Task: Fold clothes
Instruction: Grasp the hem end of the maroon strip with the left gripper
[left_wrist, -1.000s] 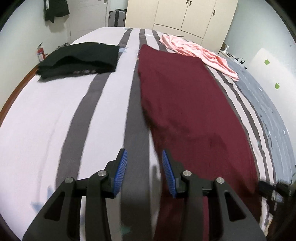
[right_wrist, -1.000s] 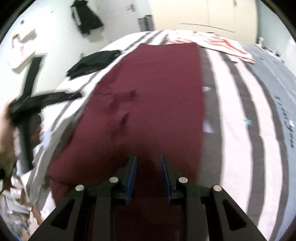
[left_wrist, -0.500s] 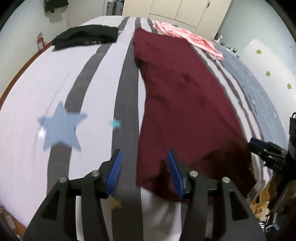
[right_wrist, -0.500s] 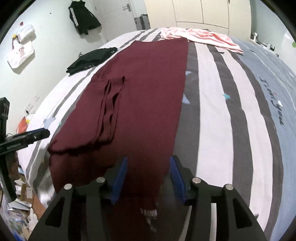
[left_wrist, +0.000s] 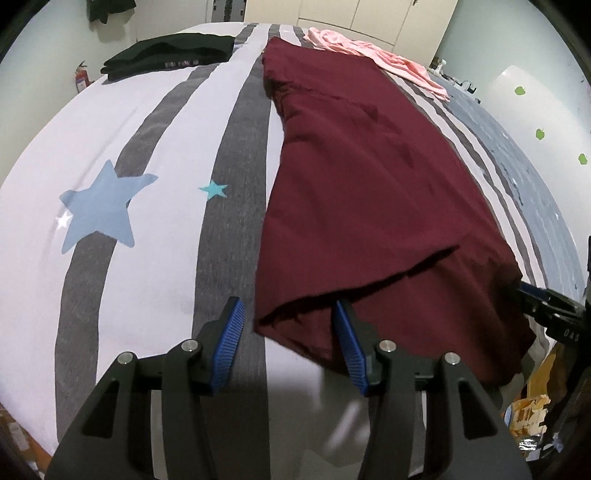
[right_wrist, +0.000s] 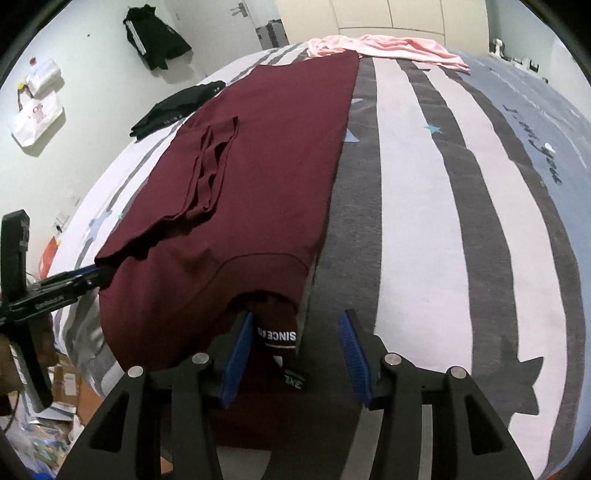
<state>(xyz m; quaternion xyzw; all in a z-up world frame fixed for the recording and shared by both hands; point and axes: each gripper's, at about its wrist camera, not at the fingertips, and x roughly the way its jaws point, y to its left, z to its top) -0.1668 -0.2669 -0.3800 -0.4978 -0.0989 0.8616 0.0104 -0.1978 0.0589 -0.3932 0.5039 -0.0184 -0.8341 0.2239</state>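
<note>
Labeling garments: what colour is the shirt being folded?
Dark maroon shirt; right wrist view shows it best.

Bare striped bed (left_wrist: 155, 155) lies open left of the maroon shirt (left_wrist: 362, 177), up to the folded black garment (left_wrist: 173, 55).

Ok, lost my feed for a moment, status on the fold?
Left tongs open, right tongs open. Maroon cotton shirt flat on striped bedspread, near edge untouched. Nothing blocking.

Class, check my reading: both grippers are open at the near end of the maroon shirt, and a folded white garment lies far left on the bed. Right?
Not quite. The folded garment is black, not white, as the left wrist view shows. Both the left gripper and right gripper are open at the maroon shirt.
</note>
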